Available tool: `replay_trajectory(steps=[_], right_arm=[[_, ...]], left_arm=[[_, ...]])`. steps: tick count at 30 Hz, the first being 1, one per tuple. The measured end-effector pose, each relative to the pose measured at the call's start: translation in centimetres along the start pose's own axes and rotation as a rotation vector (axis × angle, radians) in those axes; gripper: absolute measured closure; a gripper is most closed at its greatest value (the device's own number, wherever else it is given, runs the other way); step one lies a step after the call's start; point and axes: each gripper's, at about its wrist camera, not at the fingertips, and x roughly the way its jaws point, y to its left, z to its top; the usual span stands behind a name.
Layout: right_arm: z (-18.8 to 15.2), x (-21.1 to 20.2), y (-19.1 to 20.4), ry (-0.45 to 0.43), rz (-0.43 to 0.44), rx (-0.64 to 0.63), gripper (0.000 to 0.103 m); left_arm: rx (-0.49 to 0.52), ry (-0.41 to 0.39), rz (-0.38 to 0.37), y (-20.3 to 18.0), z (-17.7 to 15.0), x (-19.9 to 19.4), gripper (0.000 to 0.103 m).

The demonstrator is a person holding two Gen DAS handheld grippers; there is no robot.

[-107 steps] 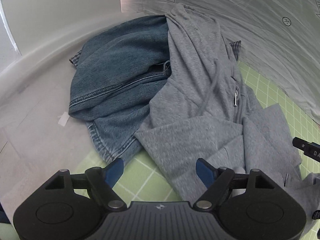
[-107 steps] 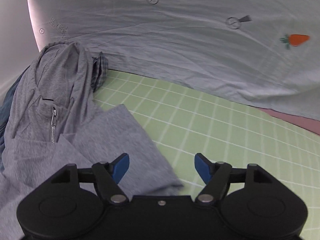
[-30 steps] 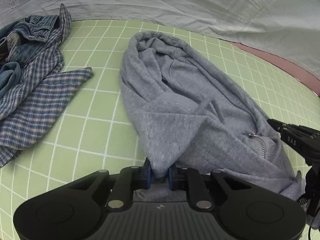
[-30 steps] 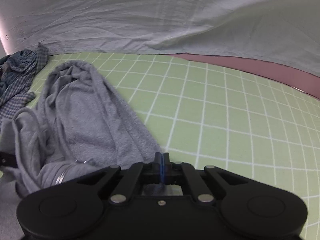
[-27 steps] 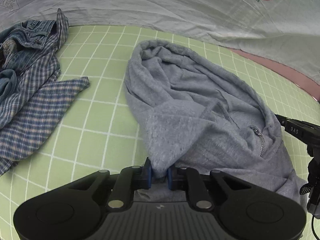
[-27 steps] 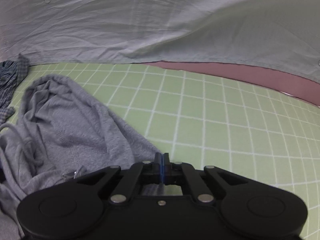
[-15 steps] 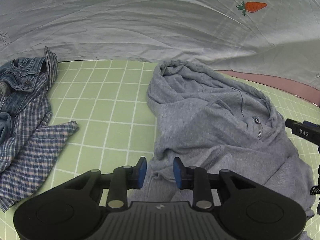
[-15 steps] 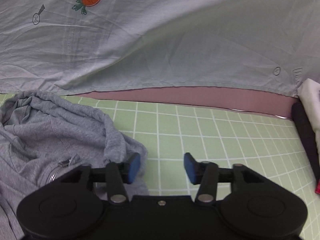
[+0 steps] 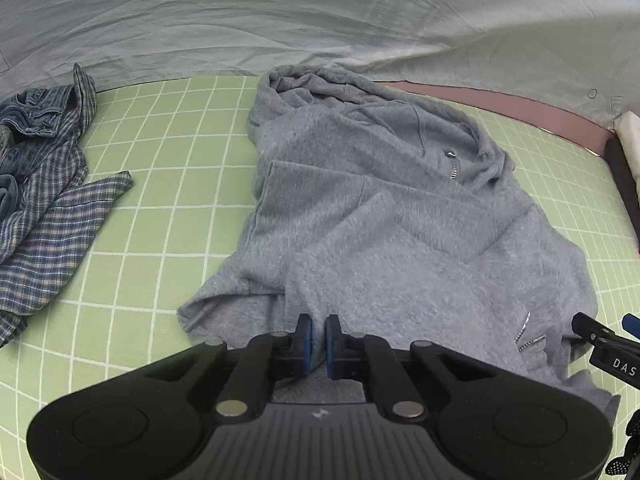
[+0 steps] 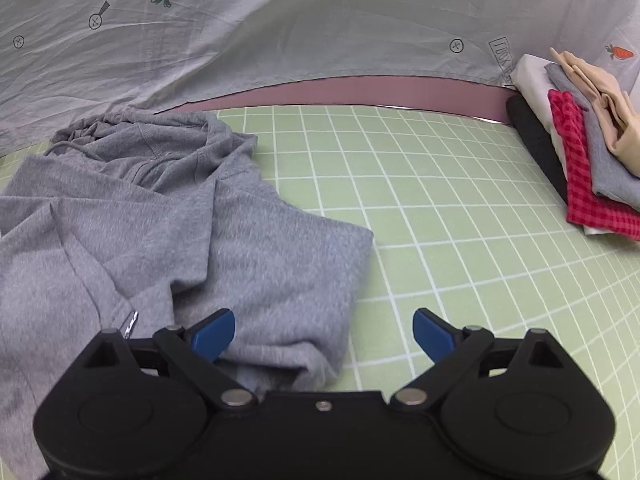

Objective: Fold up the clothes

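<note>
Two grippers work over a grey zip hoodie (image 9: 384,216) that lies rumpled on the green gridded mat (image 9: 168,168), hood end away from both cameras and the hem end near them. The left gripper (image 9: 316,338) has its jaws nearly pressed together, pinching a fold of the hoodie's near edge between the blue pads. The right gripper (image 10: 324,334) has its jaws spread wide, hovering just over the garment's right-hand near corner, with grey cloth under the left pad and bare mat under the right one; it holds nothing. By the look of it, the hoodie is only laid out, not folded: its front panels overlap unevenly, the zip pull (image 9: 452,164) lies askew, and wrinkles run across the body. Far off to the left of the left jaws a blue plaid shirt (image 9: 52,216) and denim jeans (image 9: 28,120) wait in a heap, unfolded. Well to the right of the right jaws sits a stack of folded clothes (image 10: 580,152), so part of the job seems done, with this garment and the heap remaining.
</note>
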Motion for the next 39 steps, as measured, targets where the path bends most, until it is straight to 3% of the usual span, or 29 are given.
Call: replay_trajectory(steps=[5, 9, 13, 17, 20, 23, 30, 34, 39], right_arm=[[-1.8, -3.5, -0.8, -0.023, -0.006, 0.041, 0.007], [-3.6, -5.7, -1.1, -0.018, 0.011, 0.07, 0.007], [-6.0, -7.2, -0.6, 0.014, 0.039, 0.056, 0.007], [-8.2, -8.3, 0.0, 0.05, 0.071, 0.05, 0.007], [-9.1, -9.2, 0.0, 0.034, 0.089, 0.061, 0.007], [-9.0, -9.9, -0.5, 0.0, 0.084, 0.103, 0.008], [-6.1, -11.4, -2.6, -0.114, 0.048, 0.271, 0.009], [-2.9, -9.2, -3.4, -0.101, 0.044, 0.316, 0.01], [-2.5, -5.0, -3.9, 0.082, 0.158, 0.43, 0.027]], left_arm=[[0.03, -0.093, -0.015, 0.5, -2.1, -5.3, 0.098], [0.08, -0.115, 0.003, 1.5, -6.0, -9.5, 0.098], [0.097, -0.036, 0.058, 4.2, -11.4, -10.8, 0.103], [-0.026, 0.104, 0.109, 8.3, -16.7, -10.6, 0.103], [-0.13, 0.096, 0.099, 10.7, -18.2, -11.6, 0.102], [-0.19, 0.046, 0.093, 11.8, -17.6, -12.7, 0.1], [-0.358, -0.027, 0.002, 12.7, -13.8, -13.3, 0.052], [-0.403, -0.016, -0.028, 12.3, -11.6, -12.1, 0.046], [-0.42, -0.019, -0.073, 11.5, -9.9, -11.5, 0.046]])
